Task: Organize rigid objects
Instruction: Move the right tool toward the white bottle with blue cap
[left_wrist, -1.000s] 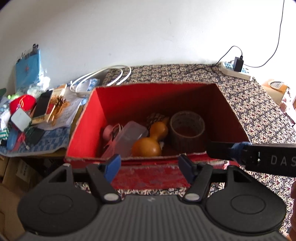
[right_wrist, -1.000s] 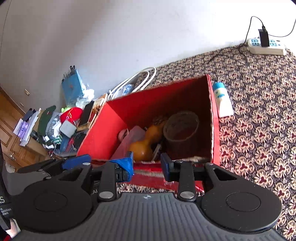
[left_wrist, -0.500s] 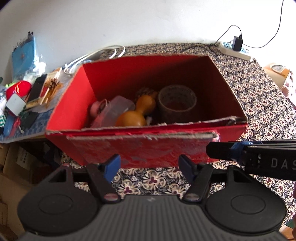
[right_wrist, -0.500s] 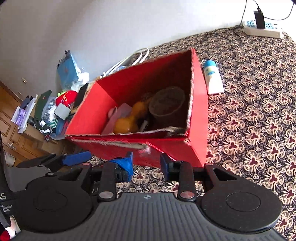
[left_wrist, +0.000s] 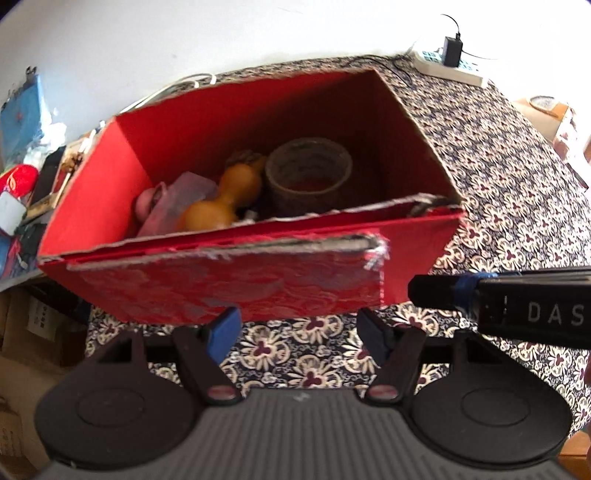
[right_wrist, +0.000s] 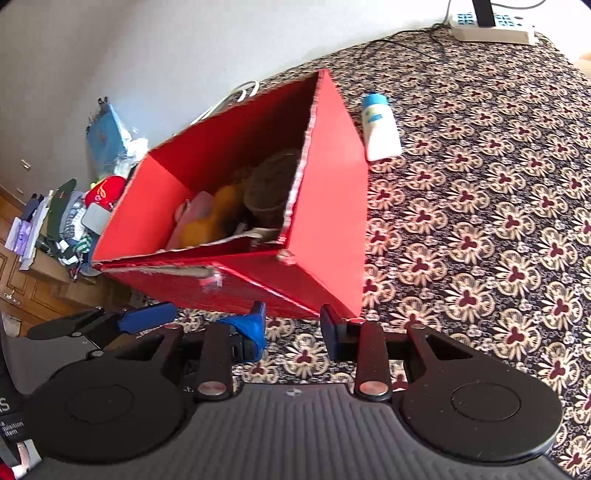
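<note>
Two grippers hang just in front of the red cardboard box (left_wrist: 229, 284), and neither holds anything. The left gripper (left_wrist: 297, 334) has its blue-padded jaws spread wide over the patterned cloth of the bench (left_wrist: 517, 192), with only bare cloth between them. The right gripper (right_wrist: 293, 330) has a narrower gap, also with nothing in it; its jaws sit near the box's front right corner without touching.

Most of the rigid things already lie inside the box: an orange gourd (left_wrist: 225, 199), a round woven basket (left_wrist: 308, 173), a pale translucent case (left_wrist: 177, 203) and something pink (left_wrist: 146, 201) at the left. One thing is left out, a white bottle with a blue cap (right_wrist: 378, 127), lying on its side on the cloth just beside the box's right wall.

The step in hand looks like the gap between placements, hands clear of the box. The likely next move is fetching that bottle. It falls to the right gripper, which would need to reach past the box's right wall, widen its jaws to span the bottle's body, and close across the narrow side so it does not roll.
</note>
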